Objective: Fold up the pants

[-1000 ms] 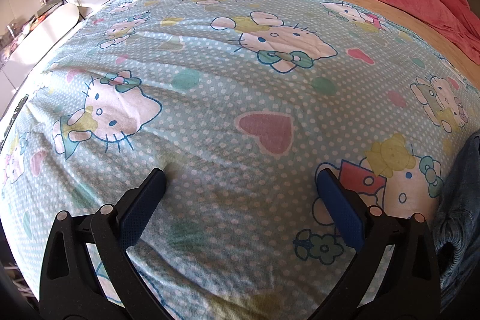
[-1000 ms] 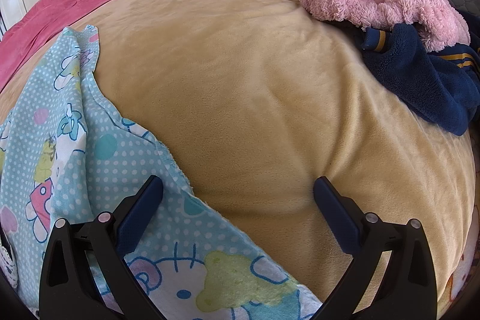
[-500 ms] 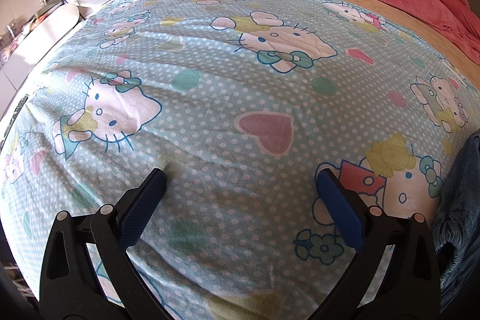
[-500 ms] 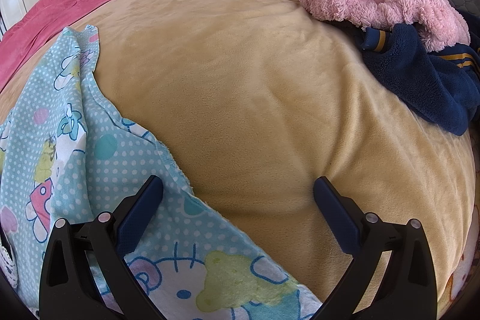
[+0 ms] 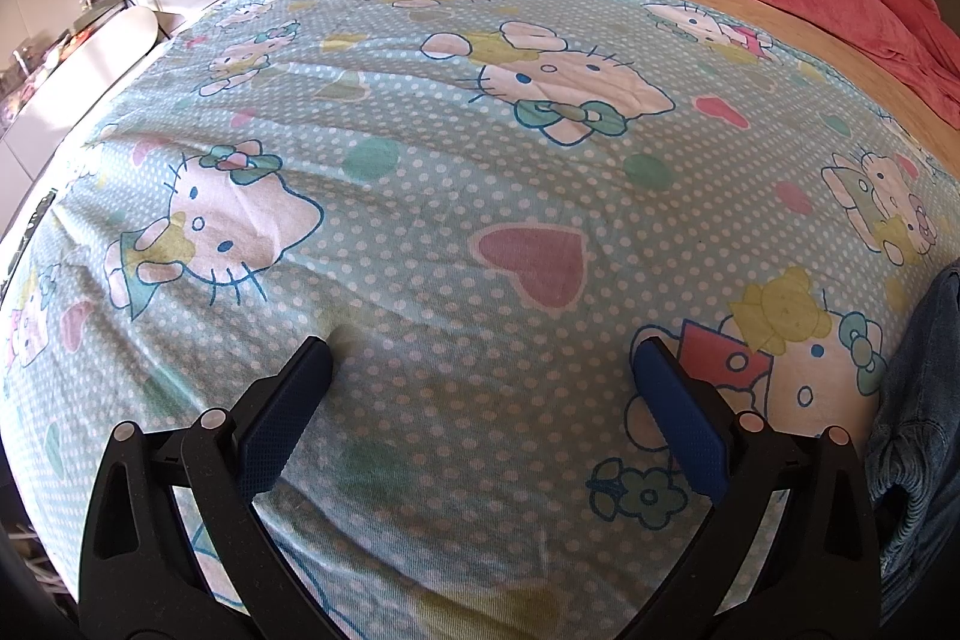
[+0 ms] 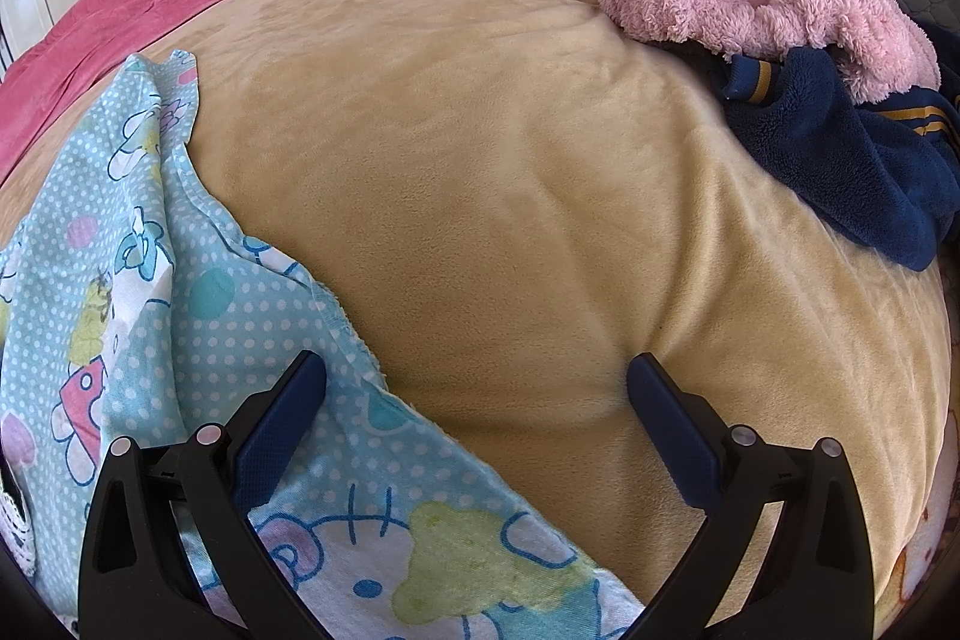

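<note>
Left gripper point(image 5: 480, 364), right gripper point(image 6: 477, 370): both spread, empty. Denim pants point(image 5: 918, 418): right edge of left view, beside cartoon sheet point(image 5: 480, 196). Risk: pinching the sheet along with the denim

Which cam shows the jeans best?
Left wrist view: the denim jeans bunch at its right edge, beside the cartoon-print sheet, only partly in frame. The right wrist view shows none of them, just the sheet, tan blanket and fleece garments.
</note>
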